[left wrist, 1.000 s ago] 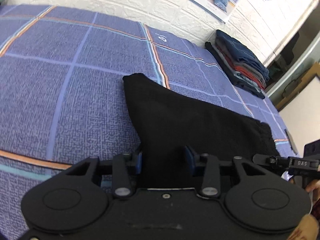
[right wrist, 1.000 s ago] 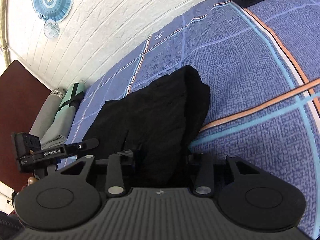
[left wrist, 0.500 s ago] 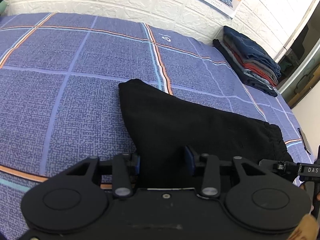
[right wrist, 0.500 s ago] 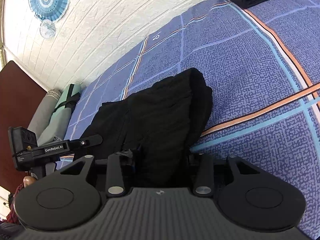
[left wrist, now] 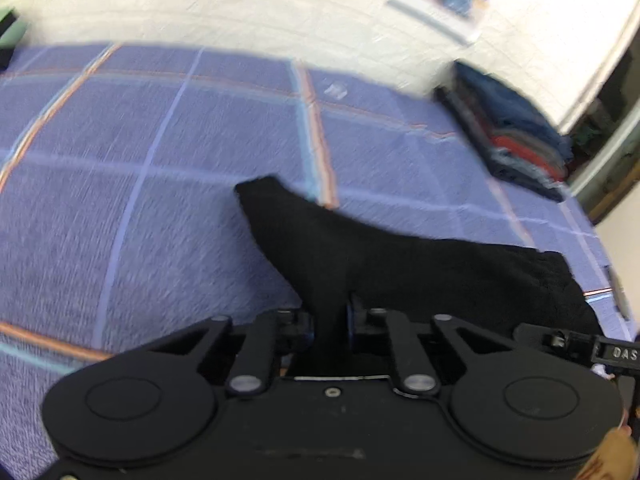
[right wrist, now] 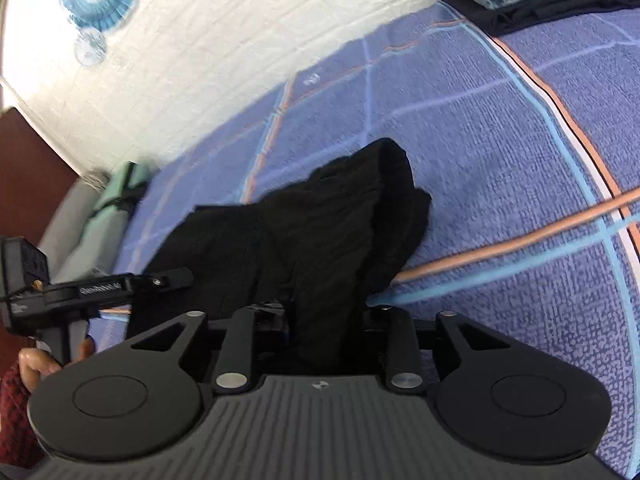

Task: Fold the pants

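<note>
Black pants (left wrist: pixel 400 256) lie on the blue checked bedspread (left wrist: pixel 160 200), folded lengthwise, with one corner pointing away. My left gripper (left wrist: pixel 330 320) is shut on the near edge of the pants. In the right wrist view the pants (right wrist: pixel 312 232) bunch up towards a rounded far end. My right gripper (right wrist: pixel 324 320) has the fabric between its fingers; its jaws stand wider than the left's. The left gripper's body (right wrist: pixel 100 288) shows at the left of that view.
A stack of folded clothes (left wrist: pixel 516 140) lies at the far right of the bed by the white brick wall (left wrist: pixel 240 4). Rolled grey and green bedding (right wrist: pixel 104 208) lies at the bed's left end. A dark brown board (right wrist: pixel 28 184) stands beyond it.
My left gripper's jaws have closed in on the fabric. Both views have tilted and blurred as the grippers move, and the pants have shifted slightly on the bed.
</note>
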The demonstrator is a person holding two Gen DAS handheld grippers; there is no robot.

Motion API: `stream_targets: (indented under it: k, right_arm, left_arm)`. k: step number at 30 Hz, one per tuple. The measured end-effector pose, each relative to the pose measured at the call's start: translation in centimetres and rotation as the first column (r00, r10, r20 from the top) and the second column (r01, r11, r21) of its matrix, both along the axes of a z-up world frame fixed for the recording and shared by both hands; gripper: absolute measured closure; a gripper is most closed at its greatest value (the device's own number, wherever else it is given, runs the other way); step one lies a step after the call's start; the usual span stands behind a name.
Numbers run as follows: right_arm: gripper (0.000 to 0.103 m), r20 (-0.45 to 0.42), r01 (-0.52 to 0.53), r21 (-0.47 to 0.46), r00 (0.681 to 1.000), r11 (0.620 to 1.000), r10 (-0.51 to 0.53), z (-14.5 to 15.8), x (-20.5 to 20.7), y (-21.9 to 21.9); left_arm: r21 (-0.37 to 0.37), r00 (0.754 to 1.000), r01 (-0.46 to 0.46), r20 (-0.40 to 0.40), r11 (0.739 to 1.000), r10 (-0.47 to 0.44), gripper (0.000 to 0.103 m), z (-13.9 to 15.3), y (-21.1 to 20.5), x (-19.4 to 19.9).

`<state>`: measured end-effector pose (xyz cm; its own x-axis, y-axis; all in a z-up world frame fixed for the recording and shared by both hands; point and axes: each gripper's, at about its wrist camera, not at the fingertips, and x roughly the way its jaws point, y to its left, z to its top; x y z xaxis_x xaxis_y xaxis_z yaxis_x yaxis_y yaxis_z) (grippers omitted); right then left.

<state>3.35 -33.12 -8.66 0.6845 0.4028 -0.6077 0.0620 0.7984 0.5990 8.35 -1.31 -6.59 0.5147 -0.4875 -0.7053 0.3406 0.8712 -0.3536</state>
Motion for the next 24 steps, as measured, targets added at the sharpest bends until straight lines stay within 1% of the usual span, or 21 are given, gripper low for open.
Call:
stream_targets:
  k: [2, 5, 8, 12, 17, 19, 24]
  right_arm:
    - [0.060, 0.046, -0.024, 0.014, 0.999, 1.000, 0.023, 1.4, 0.1, -0.6]
    - [0.060, 0.123, -0.044, -0.010, 0.991, 0.999, 0.045, 3.7, 0.5, -1.6]
    - [0.060, 0.191, -0.030, -0.040, 0.981, 0.999, 0.037, 5.7, 1.0, -3.4]
    - [0.060, 0.256, 0.007, -0.073, 0.967, 0.997, 0.012, 8.2, 1.7, -7.3]
    - [0.060, 0.321, 0.058, -0.142, 0.947, 0.988, -0.009, 11.8, 3.5, -12.6]
    - [0.060, 0.348, 0.090, -0.165, 0.937, 0.982, -0.028, 13.1, 4.4, -15.2]
    - [0.060, 0.400, 0.179, -0.172, 0.911, 0.969, -0.097, 16.0, 7.1, -22.4]
  left_arm:
    - [-0.019, 0.998, 0.040, 0.049, 0.999, -0.039, 0.091, 2.1, -1.1, -0.3]
    - [-0.040, 0.990, 0.082, 0.116, 0.996, -0.077, 0.092, 4.6, -3.2, 0.1]
    - [-0.063, 0.982, 0.115, 0.158, 0.991, -0.104, 0.092, 6.7, -5.9, 1.4]
    - [-0.103, 0.972, 0.153, 0.195, 0.983, -0.131, 0.092, 9.0, -10.3, 3.7]
    - [-0.149, 0.946, 0.219, 0.274, 0.964, -0.173, 0.092, 12.3, -17.2, 7.4]
    - [-0.163, 0.936, 0.237, 0.302, 0.958, -0.180, 0.092, 13.4, -21.1, 9.0]
    - [-0.190, 0.911, 0.277, 0.363, 0.942, -0.195, 0.092, 16.3, -29.2, 13.8]
